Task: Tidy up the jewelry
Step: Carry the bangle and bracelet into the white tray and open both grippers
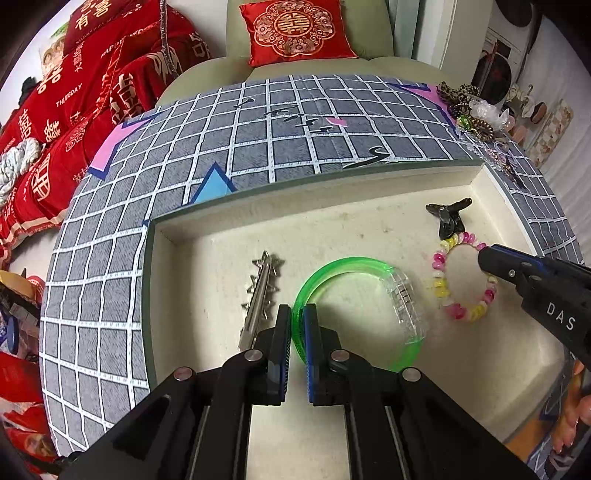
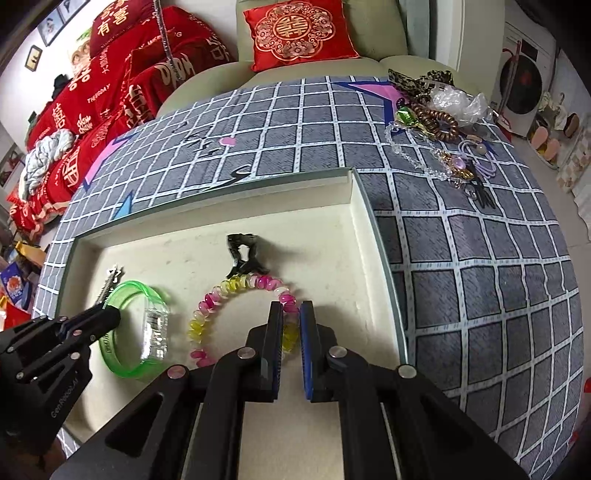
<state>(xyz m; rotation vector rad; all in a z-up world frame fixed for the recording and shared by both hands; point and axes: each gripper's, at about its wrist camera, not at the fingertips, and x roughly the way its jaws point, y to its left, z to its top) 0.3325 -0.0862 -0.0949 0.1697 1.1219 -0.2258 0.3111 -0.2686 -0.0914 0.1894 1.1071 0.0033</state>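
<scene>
A shallow cream tray [image 1: 354,188] [image 2: 384,236] lies on the grid cloth. In it are a green bangle [image 1: 347,264] [image 2: 125,369], a silver star hair clip [image 1: 260,291] [image 2: 110,278], a black claw clip [image 1: 448,218] [image 2: 242,251] and a pink-yellow bead bracelet [image 1: 461,312] [image 2: 236,286]. My left gripper [image 1: 297,314] [image 2: 110,317] is shut on the green bangle's rim. My right gripper [image 2: 291,308] [image 1: 484,254] is shut on the bead bracelet's right side.
A pile of loose jewelry and hair ties [image 2: 439,122] [image 1: 476,118] lies on the cloth beyond the tray's far right corner. A sofa with a red cushion [image 1: 295,29] stands behind the table. Red bedding [image 1: 74,110] is at the left.
</scene>
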